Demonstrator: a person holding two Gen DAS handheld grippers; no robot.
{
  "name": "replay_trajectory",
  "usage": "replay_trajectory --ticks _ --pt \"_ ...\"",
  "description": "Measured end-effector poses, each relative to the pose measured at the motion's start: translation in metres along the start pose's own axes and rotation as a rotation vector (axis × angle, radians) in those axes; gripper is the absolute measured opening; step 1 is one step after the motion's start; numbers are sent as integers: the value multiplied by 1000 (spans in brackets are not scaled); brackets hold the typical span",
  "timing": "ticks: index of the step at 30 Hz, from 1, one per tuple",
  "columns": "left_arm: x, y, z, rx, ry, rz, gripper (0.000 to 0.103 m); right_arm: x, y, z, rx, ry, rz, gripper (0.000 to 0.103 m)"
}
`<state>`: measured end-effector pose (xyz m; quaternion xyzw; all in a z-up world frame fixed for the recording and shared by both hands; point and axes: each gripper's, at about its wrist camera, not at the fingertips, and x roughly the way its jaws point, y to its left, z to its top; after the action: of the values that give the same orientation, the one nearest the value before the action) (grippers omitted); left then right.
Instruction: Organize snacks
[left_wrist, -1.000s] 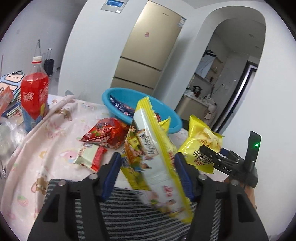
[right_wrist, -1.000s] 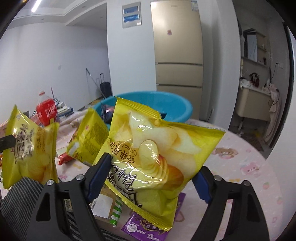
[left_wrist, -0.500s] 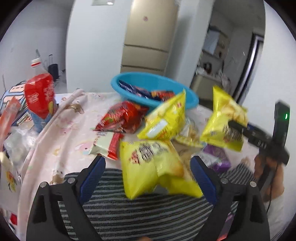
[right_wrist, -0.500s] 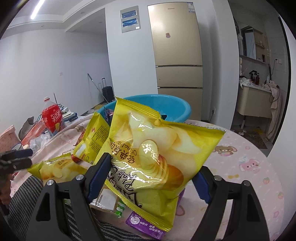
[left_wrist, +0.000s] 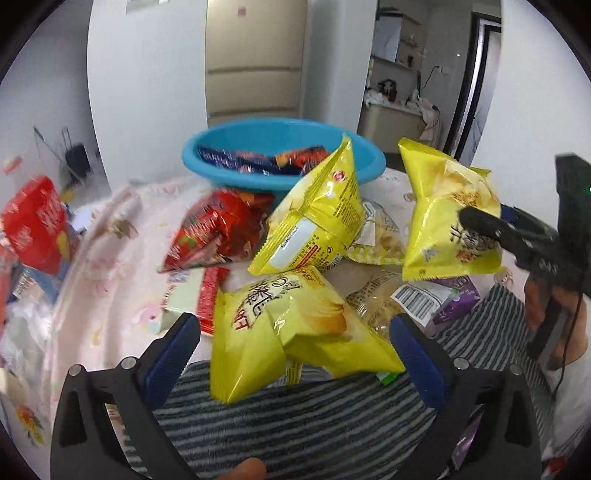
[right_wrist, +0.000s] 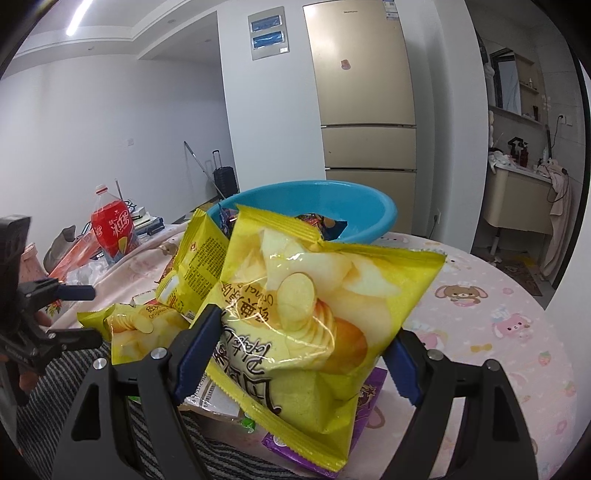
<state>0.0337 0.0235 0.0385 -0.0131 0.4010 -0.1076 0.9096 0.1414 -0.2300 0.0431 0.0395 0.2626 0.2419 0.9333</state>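
Observation:
My left gripper (left_wrist: 295, 332) is open. A yellow chip bag (left_wrist: 291, 328) lies loose between its fingers, on the striped cloth and the snack pile. My right gripper (right_wrist: 306, 350) is shut on a second yellow chip bag (right_wrist: 314, 306) and holds it up above the table; it also shows in the left wrist view (left_wrist: 447, 214). A third yellow bag (left_wrist: 317, 214) leans in the pile, with a red bag (left_wrist: 218, 232) beside it. A blue basin (left_wrist: 284, 151) with several snack packs stands behind the pile.
A red soda bottle (right_wrist: 110, 225) stands at the left by books and clutter. A purple pack (left_wrist: 454, 299) and a red-and-white pack (left_wrist: 195, 299) lie in the pile. The pink cartoon tablecloth (right_wrist: 491, 314) covers the round table. A fridge (right_wrist: 365, 92) stands behind.
My left gripper opened and let go of its yellow chip bag, which dropped flat onto the pile and cloth. My right gripper kept its bag and hardly moved.

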Motion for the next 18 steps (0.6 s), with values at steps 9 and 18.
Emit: replay_trajectory --ticks 9,18 --pt "68 4 18 -27 228 -21 103 5 0 -5 0 14 9 81" --pt "60 11 11 -24 155 -43 79 10 -5 -9 24 25 19 81"
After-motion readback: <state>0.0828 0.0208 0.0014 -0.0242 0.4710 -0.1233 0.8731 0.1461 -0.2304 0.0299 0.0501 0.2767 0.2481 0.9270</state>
